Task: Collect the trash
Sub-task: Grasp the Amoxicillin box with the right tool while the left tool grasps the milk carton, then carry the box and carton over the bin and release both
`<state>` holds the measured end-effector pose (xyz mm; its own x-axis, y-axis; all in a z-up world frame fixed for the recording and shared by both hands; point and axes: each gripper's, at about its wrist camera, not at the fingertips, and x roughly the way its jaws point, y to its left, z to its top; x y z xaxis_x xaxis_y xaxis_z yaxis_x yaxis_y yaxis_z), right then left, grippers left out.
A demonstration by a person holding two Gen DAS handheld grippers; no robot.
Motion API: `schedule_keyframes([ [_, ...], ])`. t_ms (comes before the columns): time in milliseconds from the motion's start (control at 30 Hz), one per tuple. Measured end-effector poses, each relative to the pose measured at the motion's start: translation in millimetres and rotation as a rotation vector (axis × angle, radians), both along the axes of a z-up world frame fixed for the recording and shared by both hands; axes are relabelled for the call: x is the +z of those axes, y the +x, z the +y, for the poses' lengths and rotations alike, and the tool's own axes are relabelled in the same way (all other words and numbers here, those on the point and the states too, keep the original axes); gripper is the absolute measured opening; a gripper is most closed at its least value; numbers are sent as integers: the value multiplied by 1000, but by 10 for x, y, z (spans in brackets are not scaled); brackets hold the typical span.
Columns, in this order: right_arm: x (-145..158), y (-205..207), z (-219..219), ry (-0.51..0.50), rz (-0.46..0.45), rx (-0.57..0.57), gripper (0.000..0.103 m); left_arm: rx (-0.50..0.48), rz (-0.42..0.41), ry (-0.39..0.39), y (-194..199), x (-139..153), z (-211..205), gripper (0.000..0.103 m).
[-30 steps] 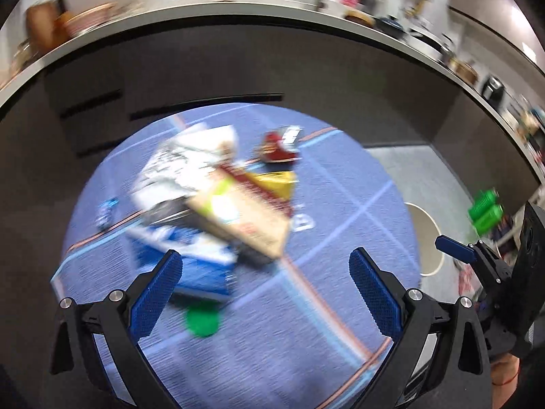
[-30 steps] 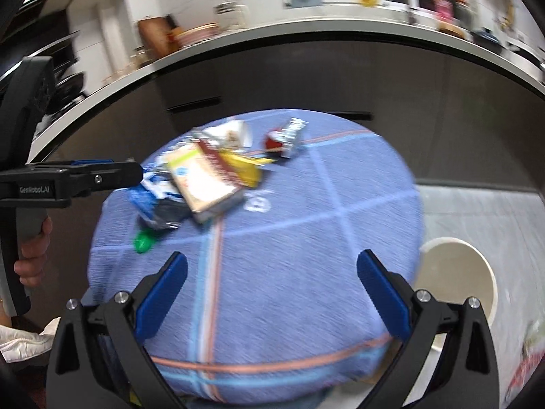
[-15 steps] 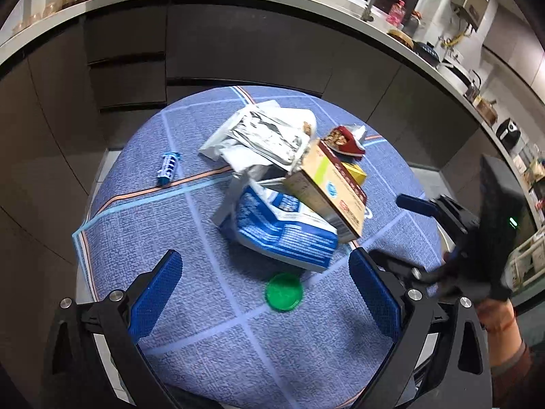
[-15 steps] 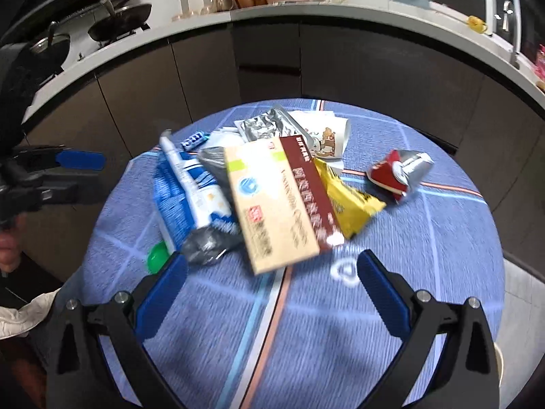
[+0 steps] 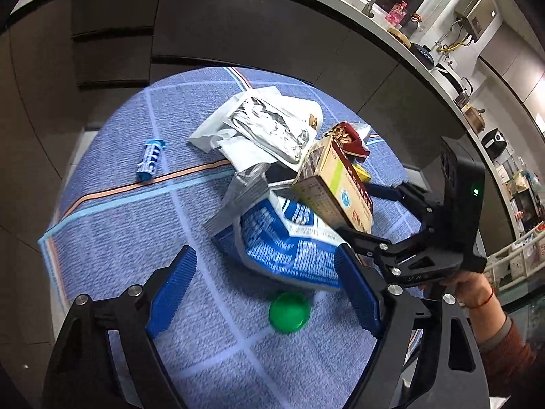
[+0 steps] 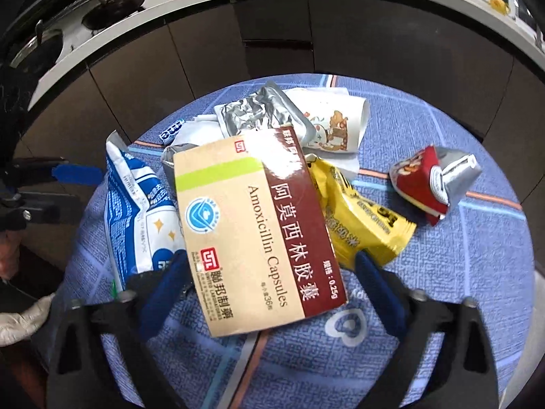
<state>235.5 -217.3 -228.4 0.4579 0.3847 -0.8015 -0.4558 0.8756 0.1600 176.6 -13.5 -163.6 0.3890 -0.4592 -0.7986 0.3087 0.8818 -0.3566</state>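
A pile of trash lies on a round table with a blue cloth (image 5: 112, 238). It holds a tan and maroon Amoxicillin box (image 6: 252, 228), a blue and white bag (image 5: 286, 238), a silver foil pouch (image 5: 269, 129), a yellow wrapper (image 6: 361, 214), a red snack packet (image 6: 425, 184) and a printed paper cup (image 6: 333, 122). A green lid (image 5: 289, 312) lies alone near the front. My left gripper (image 5: 265, 293) is open above the lid and the bag's edge. My right gripper (image 6: 272, 289) is open, its jaws on either side of the box's near end.
A small blue and white wrapper (image 5: 150, 156) lies apart at the table's left. Dark cabinets (image 5: 218, 30) under a curved white counter (image 5: 408, 44) ring the table. A stove with pans (image 6: 92, 10) is at the far left.
Both grippers have moved in closer to the pile. The right gripper now straddles the medicine box; the left has come down toward the green lid and blue bag.
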Motion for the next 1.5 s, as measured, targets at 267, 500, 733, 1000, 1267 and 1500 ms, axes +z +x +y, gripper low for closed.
schedule_keyframes([
  [267,141,-349,-99,12,-47,-93,80,14,61,-5,250,-201,-95,69],
  [500,275,-757,-253,26,-86,-220,79,29,85,-9,347,-240,-149,41],
  [733,352,-997,-310,54,-107,-269,79,-3,66,14,214,-185,-260,19],
  [1000,601,-1258,-395,60,-165,-311,79,-41,-43,-1,-64,267,-316,18],
  [1267,876,-1551,-574,67,-225,-377,79,-110,-129,-21,-289,672,-519,18],
  [1500,1104,-1820,-825,71,-277,-450,79,-198,-182,-39,-428,927,-838,18],
])
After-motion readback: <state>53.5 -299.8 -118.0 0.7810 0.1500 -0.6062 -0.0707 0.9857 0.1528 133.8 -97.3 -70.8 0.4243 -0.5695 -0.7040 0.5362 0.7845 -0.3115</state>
